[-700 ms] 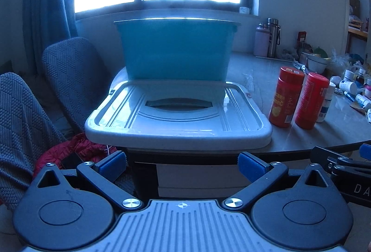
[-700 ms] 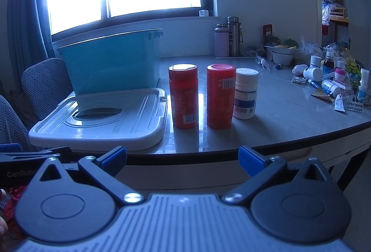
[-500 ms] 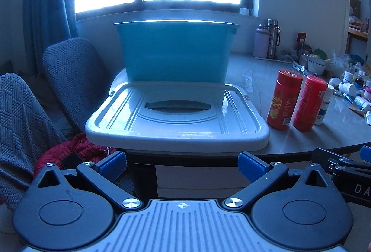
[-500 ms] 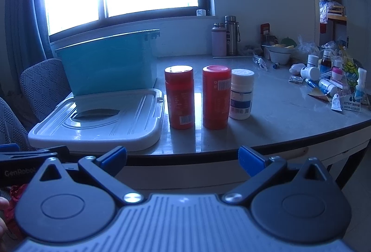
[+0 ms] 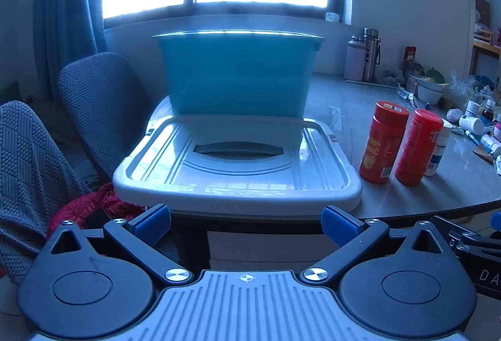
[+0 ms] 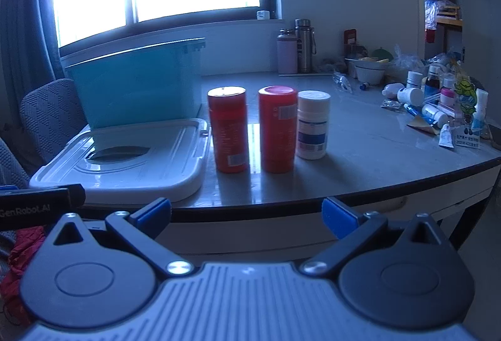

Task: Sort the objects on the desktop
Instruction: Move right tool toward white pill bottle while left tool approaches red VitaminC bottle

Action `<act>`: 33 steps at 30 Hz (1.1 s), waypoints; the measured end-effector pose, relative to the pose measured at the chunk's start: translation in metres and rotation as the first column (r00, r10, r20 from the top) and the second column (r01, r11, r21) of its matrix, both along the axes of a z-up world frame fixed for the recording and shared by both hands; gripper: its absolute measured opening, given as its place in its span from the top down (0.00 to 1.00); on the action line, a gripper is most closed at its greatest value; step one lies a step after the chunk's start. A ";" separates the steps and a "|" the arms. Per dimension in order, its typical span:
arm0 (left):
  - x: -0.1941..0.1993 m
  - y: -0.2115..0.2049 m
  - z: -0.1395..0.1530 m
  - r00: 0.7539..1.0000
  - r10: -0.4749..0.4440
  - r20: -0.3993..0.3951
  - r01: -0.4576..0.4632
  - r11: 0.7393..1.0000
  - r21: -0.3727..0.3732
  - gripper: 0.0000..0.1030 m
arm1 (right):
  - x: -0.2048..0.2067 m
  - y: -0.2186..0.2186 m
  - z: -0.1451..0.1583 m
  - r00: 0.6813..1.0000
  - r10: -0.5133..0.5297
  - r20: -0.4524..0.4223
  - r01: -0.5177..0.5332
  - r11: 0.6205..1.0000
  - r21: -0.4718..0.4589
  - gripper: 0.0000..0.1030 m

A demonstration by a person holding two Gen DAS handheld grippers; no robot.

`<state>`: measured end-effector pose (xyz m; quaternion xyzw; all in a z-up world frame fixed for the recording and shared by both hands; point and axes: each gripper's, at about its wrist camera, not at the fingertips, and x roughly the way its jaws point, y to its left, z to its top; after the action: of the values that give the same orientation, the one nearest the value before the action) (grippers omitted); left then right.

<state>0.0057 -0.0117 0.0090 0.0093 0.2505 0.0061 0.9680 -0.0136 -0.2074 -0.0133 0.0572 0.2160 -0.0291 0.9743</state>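
Red canisters, two [image 6: 228,129] [image 6: 277,128], plus white pill bottle [image 6: 313,124] upright in row on grey table [image 6: 375,159], beyond right gripper [image 6: 245,212], jaws spread, empty. Left gripper [image 5: 245,220] likewise wide apart, facing white lid [image 5: 238,165] under teal bin [image 5: 238,74].
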 end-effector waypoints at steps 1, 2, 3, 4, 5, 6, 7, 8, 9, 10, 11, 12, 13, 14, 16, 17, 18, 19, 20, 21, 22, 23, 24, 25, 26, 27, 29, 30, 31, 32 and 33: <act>0.000 -0.002 0.000 1.000 -0.006 0.002 0.006 1.000 0.000 0.00 | 0.000 -0.001 0.000 1.000 -0.002 -0.001 0.002 1.000 -0.002 0.00; 0.001 -0.005 0.000 1.000 -0.010 0.003 0.010 1.000 0.003 0.00 | 0.000 -0.003 0.000 1.000 -0.005 0.001 0.005 1.000 -0.005 0.00; 0.002 -0.008 0.000 1.000 -0.014 0.003 0.014 1.000 0.006 0.00 | -0.001 -0.005 0.001 1.000 -0.007 0.005 0.007 1.000 -0.007 0.00; 0.003 -0.011 0.000 1.000 -0.015 0.004 0.015 1.000 0.008 0.00 | -0.002 -0.008 0.001 1.000 -0.010 0.008 0.010 1.000 -0.009 0.00; 0.003 -0.013 0.000 1.000 -0.016 0.006 0.016 1.000 0.007 0.00 | -0.002 -0.010 0.001 1.000 -0.013 0.011 0.013 1.000 -0.009 0.00; 0.003 -0.016 0.000 1.000 -0.016 0.009 0.016 1.000 0.006 0.00 | -0.002 -0.013 0.002 1.000 -0.014 0.013 0.015 1.000 -0.011 0.00; 0.004 -0.019 0.000 1.000 -0.016 0.010 0.016 1.000 0.004 0.00 | -0.002 -0.017 0.002 1.000 -0.016 0.015 0.016 1.000 -0.015 0.00; 0.005 -0.022 0.000 1.000 -0.018 0.009 0.017 1.000 0.002 0.00 | -0.002 -0.019 0.003 1.000 -0.017 0.017 0.018 1.000 -0.020 0.00; 0.007 -0.026 -0.001 1.000 -0.020 0.009 0.020 1.000 0.000 0.00 | -0.002 -0.022 0.003 1.000 -0.020 0.021 0.021 0.999 -0.026 0.00; 0.009 -0.029 -0.001 1.000 -0.024 0.008 0.024 1.000 0.000 0.00 | -0.002 -0.026 0.004 0.999 -0.023 0.025 0.024 0.999 -0.030 0.00; 0.010 -0.033 -0.002 0.999 -0.032 0.011 0.032 0.999 -0.001 0.00 | -0.002 -0.029 0.004 0.999 -0.026 0.030 0.027 0.999 -0.035 0.00; 0.011 -0.038 -0.002 0.999 -0.043 0.015 0.043 0.999 0.000 0.00 | -0.001 -0.033 0.004 0.999 -0.030 0.036 0.031 0.999 -0.037 0.00; 0.013 -0.042 -0.003 0.998 -0.053 0.020 0.053 0.999 0.003 0.00 | 0.001 -0.036 0.004 0.999 -0.033 0.040 0.035 0.999 -0.037 0.00; 0.015 -0.047 -0.004 0.998 -0.062 0.023 0.061 0.998 0.006 0.00 | 0.002 -0.040 0.004 0.998 -0.038 0.045 0.040 0.999 -0.037 0.00; 0.018 -0.054 -0.005 0.997 -0.073 0.032 0.073 0.997 0.009 0.00 | 0.005 -0.047 0.002 0.998 -0.046 0.052 0.048 0.998 -0.034 0.00; 0.019 -0.057 -0.006 0.996 -0.077 0.036 0.076 0.997 0.010 0.00 | 0.007 -0.050 0.001 0.997 -0.049 0.053 0.051 0.998 -0.035 0.00; 0.021 -0.060 -0.006 0.996 -0.080 0.039 0.080 0.997 0.010 0.00 | 0.009 -0.052 0.000 0.997 -0.052 0.052 0.054 0.998 -0.038 0.00; 0.024 -0.062 -0.006 0.996 -0.084 0.040 0.083 0.996 0.009 0.00 | 0.011 -0.055 -0.002 0.997 -0.055 0.051 0.057 0.998 -0.040 0.00; 0.026 -0.065 -0.007 0.995 -0.088 0.041 0.087 0.996 0.008 0.00 | 0.012 -0.058 -0.002 0.997 -0.059 0.053 0.062 0.997 -0.039 0.00; 0.028 -0.067 -0.007 0.995 -0.092 0.040 0.092 0.996 0.007 0.00 | 0.013 -0.060 -0.003 0.996 -0.064 0.054 0.066 0.997 -0.038 0.00; 0.031 -0.069 -0.008 0.994 -0.098 0.040 0.097 0.995 0.006 0.00 | 0.015 -0.063 -0.004 0.996 -0.069 0.055 0.071 0.997 -0.036 0.00; 0.034 -0.072 -0.008 0.994 -0.103 0.040 0.103 0.995 0.005 0.00 | 0.016 -0.066 -0.004 0.996 -0.072 0.055 0.074 0.997 -0.036 0.00; 0.037 -0.075 -0.009 0.993 -0.107 0.043 0.107 0.994 0.004 0.00 | 0.017 -0.068 -0.005 0.996 -0.073 0.055 0.075 0.997 -0.036 0.00; 0.041 -0.079 -0.009 0.993 -0.111 0.046 0.111 0.994 0.004 0.00 | 0.019 -0.071 -0.005 0.996 -0.073 0.055 0.075 0.996 -0.036 0.00; 0.044 -0.082 -0.009 0.992 -0.114 0.046 0.113 0.994 0.005 0.00 | 0.022 -0.074 -0.006 0.996 -0.073 0.056 0.075 0.997 -0.036 0.00; 0.047 -0.086 -0.009 0.992 -0.115 0.048 0.115 0.993 0.009 0.00 | 0.024 -0.077 -0.006 0.996 -0.072 0.057 0.074 0.997 -0.036 0.00; 0.052 -0.092 -0.009 0.992 -0.118 0.052 0.117 0.993 0.016 0.00 | 0.031 -0.082 -0.008 0.996 -0.072 0.056 0.074 0.997 -0.034 0.00; 0.055 -0.095 -0.010 0.991 -0.119 0.053 0.118 0.993 0.019 0.00 | 0.034 -0.085 -0.008 0.996 -0.072 0.056 0.074 0.997 -0.032 0.00; 0.058 -0.097 -0.010 0.991 -0.119 0.053 0.118 0.993 0.021 0.00 | 0.038 -0.086 -0.009 0.996 -0.074 0.057 0.076 0.997 -0.031 0.00; 0.061 -0.099 -0.010 0.991 -0.120 0.052 0.119 0.993 0.021 0.00 | 0.041 -0.088 -0.009 0.995 -0.077 0.058 0.078 0.996 -0.031 0.00; 0.064 -0.101 -0.011 0.991 -0.119 0.052 0.119 0.993 0.019 0.00 | 0.044 -0.090 -0.010 0.995 -0.079 0.060 0.081 0.996 -0.030 0.00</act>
<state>0.0693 -0.1122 -0.0021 0.0320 0.2237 -0.0493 0.9729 0.0301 -0.2972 -0.0229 0.0510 0.1845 -0.0696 0.9790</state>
